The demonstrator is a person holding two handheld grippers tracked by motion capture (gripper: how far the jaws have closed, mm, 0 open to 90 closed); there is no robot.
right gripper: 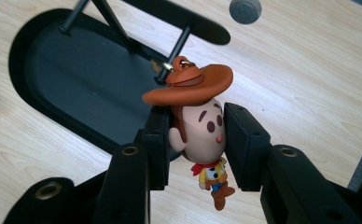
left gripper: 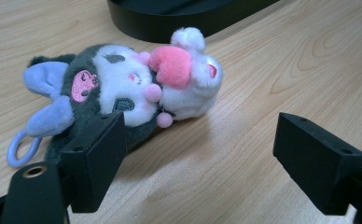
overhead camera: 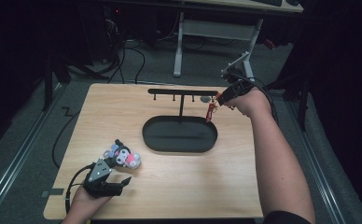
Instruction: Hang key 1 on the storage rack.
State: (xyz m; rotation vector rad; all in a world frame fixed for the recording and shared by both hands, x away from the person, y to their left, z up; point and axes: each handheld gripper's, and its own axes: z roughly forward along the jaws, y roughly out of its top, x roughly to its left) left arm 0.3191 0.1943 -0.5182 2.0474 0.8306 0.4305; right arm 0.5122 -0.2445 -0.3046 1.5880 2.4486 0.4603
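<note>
Two grippers are at work on the wooden table (overhead camera: pixel 179 186), and from the high view the right gripper (overhead camera: pixel 218 99) is up by the end of the black rack (overhead camera: pixel 183 92), with a small cowboy figure (overhead camera: pixel 210 112) dangling just below it, over the edge of the oval tray (overhead camera: pixel 179 134), which looks bare. The left gripper (overhead camera: pixel 118 179) rests low on the table, with the plush toy (overhead camera: pixel 121 156) just ahead of it and slightly to its left; this hand is by far the nearer to it. In the left gripper view the jaws stand wide apart with nothing between them, and the plush toy (left gripper: pixel 123 91) lies on its side beyond the left jaw, its long axis running across the jaws, its pale blue loop (left gripper: pixel 18 149) at the far left. In the right gripper view the jaws are closed on the cowboy figure's (right gripper: pixel 202 123) head, one pad at each cheek, hat upward, and its gold ring (right gripper: pixel 181 60) sits close under a peg (right gripper: pixel 177 46) of the rack; I judge that hooking turns on lifting that ring to the peg's tip.
</note>
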